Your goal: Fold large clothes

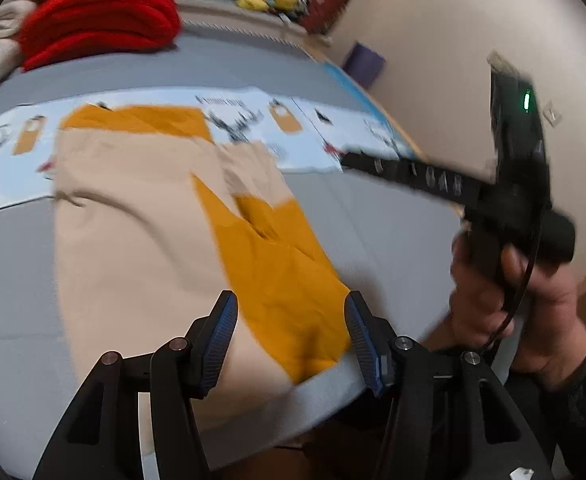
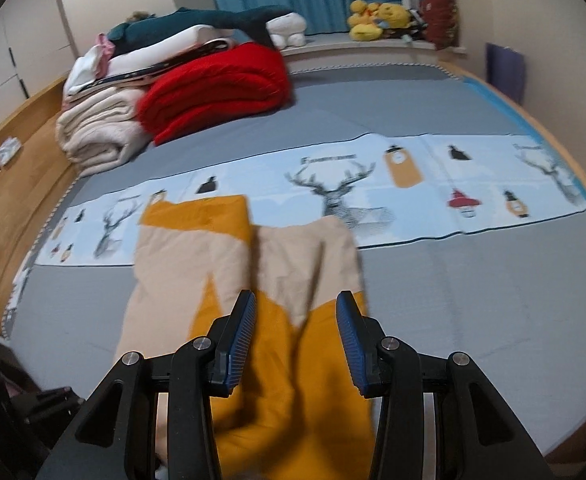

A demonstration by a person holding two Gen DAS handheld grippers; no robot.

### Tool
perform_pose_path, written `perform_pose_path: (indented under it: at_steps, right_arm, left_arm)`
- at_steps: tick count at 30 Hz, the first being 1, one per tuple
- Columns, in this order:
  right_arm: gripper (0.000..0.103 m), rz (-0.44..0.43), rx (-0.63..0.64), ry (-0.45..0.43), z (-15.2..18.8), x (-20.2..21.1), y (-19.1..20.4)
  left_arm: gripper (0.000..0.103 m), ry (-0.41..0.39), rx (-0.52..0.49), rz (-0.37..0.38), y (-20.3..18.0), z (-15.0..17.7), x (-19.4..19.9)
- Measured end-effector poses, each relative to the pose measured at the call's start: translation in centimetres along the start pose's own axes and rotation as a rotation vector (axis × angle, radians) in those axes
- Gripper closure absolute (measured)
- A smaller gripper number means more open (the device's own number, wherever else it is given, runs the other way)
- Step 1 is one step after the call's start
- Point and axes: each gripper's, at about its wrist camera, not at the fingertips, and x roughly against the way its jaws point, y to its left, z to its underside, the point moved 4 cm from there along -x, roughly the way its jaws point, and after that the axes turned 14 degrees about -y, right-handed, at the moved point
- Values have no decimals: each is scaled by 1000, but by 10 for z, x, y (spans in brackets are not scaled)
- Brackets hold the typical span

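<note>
A beige and mustard-yellow garment (image 1: 165, 216) lies partly folded on the grey bed (image 1: 373, 208), near its front edge. My left gripper (image 1: 291, 312) is open and empty, just above the garment's near mustard corner. The right gripper's body (image 1: 517, 184) shows at the right of the left wrist view, held in a hand, above the bed's edge. In the right wrist view the garment (image 2: 221, 264) lies straight ahead, and my right gripper (image 2: 296, 312) is open and empty over its near mustard part.
A pale blue cloth with deer prints (image 2: 413, 184) lies across the bed behind the garment. A folded red blanket (image 2: 221, 84) and stacked cream and white bedding (image 2: 97, 132) sit at the far left. A wooden bed frame (image 2: 17, 184) runs along the left. Yellow plush toys (image 2: 377, 16) sit on the sill.
</note>
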Motion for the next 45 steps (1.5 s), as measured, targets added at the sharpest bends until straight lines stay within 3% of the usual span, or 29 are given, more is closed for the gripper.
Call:
perform_pose_path:
  at_steps: [5, 9, 13, 16, 18, 21, 22, 23, 24, 27, 31, 33, 35, 37, 39, 42, 45]
  right_arm:
    - [51, -65, -53, 63, 10, -11, 11]
    - [44, -112, -112, 153, 25, -26, 12]
    - [43, -146, -149, 290, 49, -47, 16]
    - [43, -136, -138, 406, 72, -64, 22]
    - [43, -84, -93, 506, 94, -78, 26]
    - [46, -43, -10, 544, 106, -86, 34]
    - [52, -54, 25, 526, 104, -84, 40]
    - [77, -76, 46, 508, 101, -82, 44]
    - [91, -98, 53, 495, 99, -79, 47]
    - [96, -149, 35, 399, 81, -62, 46]
    - [99, -271, -133, 55, 16, 2, 20]
    - [99, -256, -128, -6, 9, 18, 9]
    - [99, -188, -117, 33, 19, 17, -8]
    - [99, -68, -74, 172, 44, -1, -29]
    - [99, -2, -44, 265, 64, -13, -41]
    - [99, 22, 16, 347, 83, -23, -52]
    - [99, 32, 48, 424, 99, -36, -55]
  left_arm:
    - [51, -80, 153, -209, 64, -13, 27]
    - [53, -46, 293, -347, 111, -2, 37]
    - [53, -3, 313, -413, 124, 6, 38]
    - [53, 6, 303, -430, 124, 10, 33]
    - [53, 9, 303, -441, 123, 11, 34]
    - [53, 15, 311, -454, 129, 14, 36]
    - [53, 18, 312, -459, 130, 14, 35]
    - [53, 19, 312, -460, 132, 15, 34]
    - [53, 20, 312, -459, 134, 15, 34]
    - [53, 17, 302, -458, 131, 13, 32]
    - [53, 14, 300, -439, 127, 11, 26]
    - [53, 20, 293, -424, 123, 10, 22]
    - [53, 30, 286, -406, 119, 9, 16]
    - [53, 47, 280, -374, 113, 9, 8]
    - [53, 75, 274, -331, 106, 11, -1]
    - [53, 149, 247, -299, 98, 19, -16]
    - [52, 309, 145, -344, 96, 47, -40]
